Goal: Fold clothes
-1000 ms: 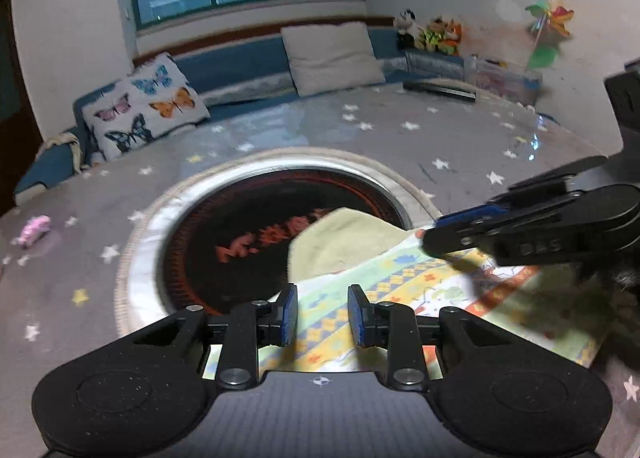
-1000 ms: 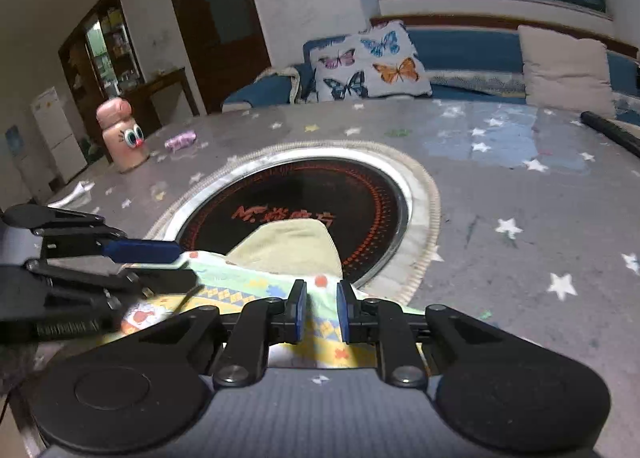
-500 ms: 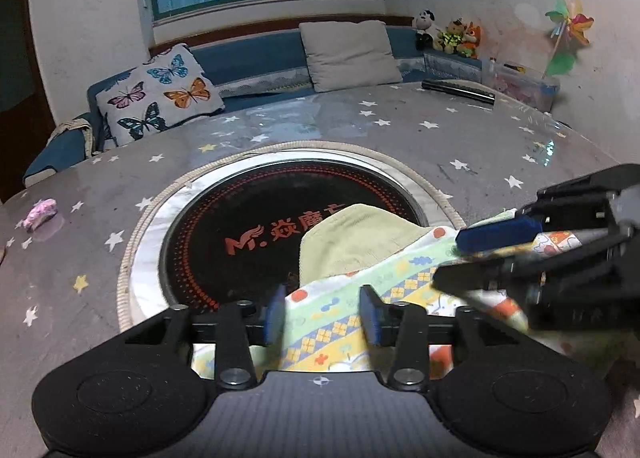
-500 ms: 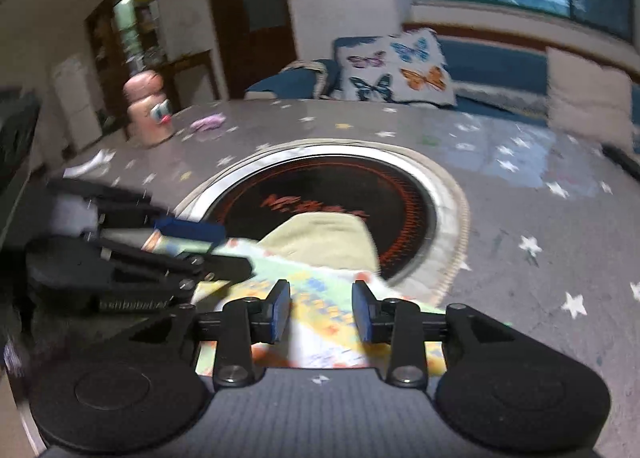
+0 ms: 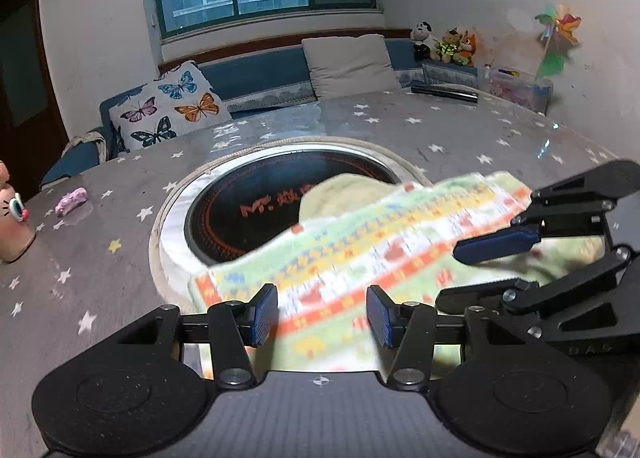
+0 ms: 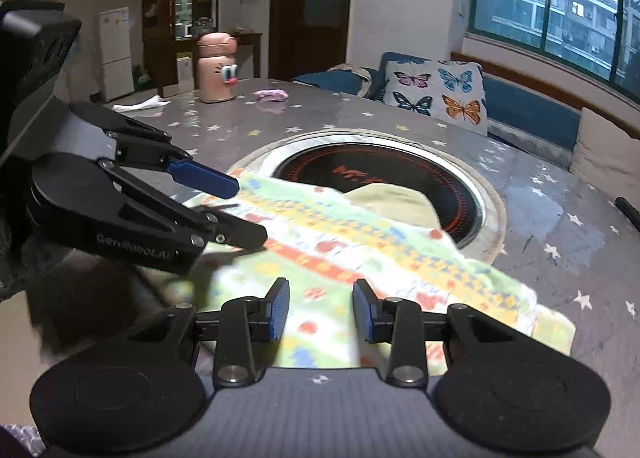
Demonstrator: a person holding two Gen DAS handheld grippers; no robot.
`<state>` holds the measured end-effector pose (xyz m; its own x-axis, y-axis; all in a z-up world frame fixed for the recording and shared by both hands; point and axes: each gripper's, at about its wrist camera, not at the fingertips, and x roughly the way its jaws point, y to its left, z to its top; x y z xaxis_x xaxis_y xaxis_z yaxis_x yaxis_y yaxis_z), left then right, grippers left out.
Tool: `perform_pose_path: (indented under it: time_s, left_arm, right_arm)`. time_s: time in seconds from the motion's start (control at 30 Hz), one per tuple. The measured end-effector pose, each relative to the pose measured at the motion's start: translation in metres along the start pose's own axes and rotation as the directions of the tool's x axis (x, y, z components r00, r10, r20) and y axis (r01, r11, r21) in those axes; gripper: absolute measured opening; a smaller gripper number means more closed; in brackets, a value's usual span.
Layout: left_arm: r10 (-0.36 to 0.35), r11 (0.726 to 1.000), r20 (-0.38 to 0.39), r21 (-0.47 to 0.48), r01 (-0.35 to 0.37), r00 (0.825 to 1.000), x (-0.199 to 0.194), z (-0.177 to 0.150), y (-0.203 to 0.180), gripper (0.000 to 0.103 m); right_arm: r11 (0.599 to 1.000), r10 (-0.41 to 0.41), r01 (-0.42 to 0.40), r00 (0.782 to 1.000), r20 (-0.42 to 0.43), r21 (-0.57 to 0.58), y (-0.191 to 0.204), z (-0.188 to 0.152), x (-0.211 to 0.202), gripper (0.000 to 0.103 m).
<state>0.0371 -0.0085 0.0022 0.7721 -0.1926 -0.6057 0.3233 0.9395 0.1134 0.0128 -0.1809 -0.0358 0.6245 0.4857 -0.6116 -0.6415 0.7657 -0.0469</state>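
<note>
A small patterned garment (image 5: 372, 254), green and yellow with orange bands, lies folded on the grey star-print table, its pale yellow part (image 5: 340, 197) over the round black hotplate (image 5: 256, 213). It also shows in the right wrist view (image 6: 360, 250). My left gripper (image 5: 322, 316) is open just above the garment's near edge, nothing between its pads. My right gripper (image 6: 320, 310) is open over the garment's near side, also empty. Each gripper shows in the other's view, the right one (image 5: 520, 258) and the left one (image 6: 216, 205), both with jaws apart.
The table (image 5: 100, 258) carries a pink bottle with cartoon eyes (image 6: 216, 69), a pink scrap (image 5: 72, 199), white paper (image 6: 140, 102) and a dark bar (image 5: 444, 91). A bench with a butterfly cushion (image 5: 168, 113) and a grey pillow runs behind.
Both grippers opened wider and let go of the garment. They drew back and up from it. The garment now lies spread flatter on the table.
</note>
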Motion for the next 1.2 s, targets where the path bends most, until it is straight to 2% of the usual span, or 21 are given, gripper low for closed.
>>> perform_pose_path:
  time_s: [0.2, 0.33, 0.57, 0.7, 0.77, 0.87, 0.97, 1.1, 1.2]
  left_arm:
    - [0.028, 1.0, 0.025, 0.01, -0.028, 0.999, -0.014, -0.018, -0.007, 0.053]
    - [0.035, 0.999, 0.024, -0.016, -0.034, 0.999, -0.018, -0.024, -0.002, 0.053]
    - [0.032, 0.998, 0.031, -0.047, -0.03, 0.999, -0.02, -0.031, 0.001, 0.053]
    - [0.031, 0.998, 0.031, -0.051, -0.029, 0.999, -0.02, -0.031, 0.002, 0.053]
    - [0.03, 0.998, 0.031, -0.053, -0.028, 0.999, -0.02, -0.031, 0.002, 0.054]
    - [0.029, 0.998, 0.03, -0.056, -0.027, 0.999, -0.02, -0.031, 0.003, 0.054]
    - [0.028, 0.998, 0.03, -0.058, -0.026, 0.999, -0.02, -0.031, 0.003, 0.054]
    - [0.028, 0.997, 0.027, -0.069, -0.026, 0.999, -0.021, -0.03, 0.006, 0.054]
    - [0.029, 0.996, 0.023, -0.082, -0.027, 0.999, -0.021, -0.027, 0.01, 0.054]
  right_arm:
    - [1.0, 0.01, -0.01, 1.0, 0.007, -0.003, 0.015, -0.016, -0.014, 0.036]
    - [0.997, 0.021, -0.022, 1.0, 0.016, 0.078, 0.006, -0.024, -0.026, 0.039]
    - [0.981, -0.031, 0.036, 0.999, -0.029, 0.191, -0.018, -0.044, -0.047, 0.04]
    - [0.968, -0.076, 0.071, 0.997, 0.009, 0.241, -0.03, -0.044, -0.061, 0.042]
    - [0.96, -0.088, 0.082, 0.996, 0.009, 0.267, -0.039, -0.044, -0.06, 0.043]
    - [0.945, -0.118, 0.123, 0.992, -0.035, 0.304, -0.051, -0.05, -0.053, 0.041]
    - [0.929, -0.106, 0.109, 0.994, -0.028, 0.354, -0.061, -0.05, -0.057, 0.04]
    - [0.932, -0.129, 0.121, 0.992, 0.001, 0.343, -0.063, -0.041, -0.056, 0.041]
    - [0.93, -0.12, 0.116, 0.993, -0.013, 0.349, -0.066, -0.041, -0.047, 0.042]
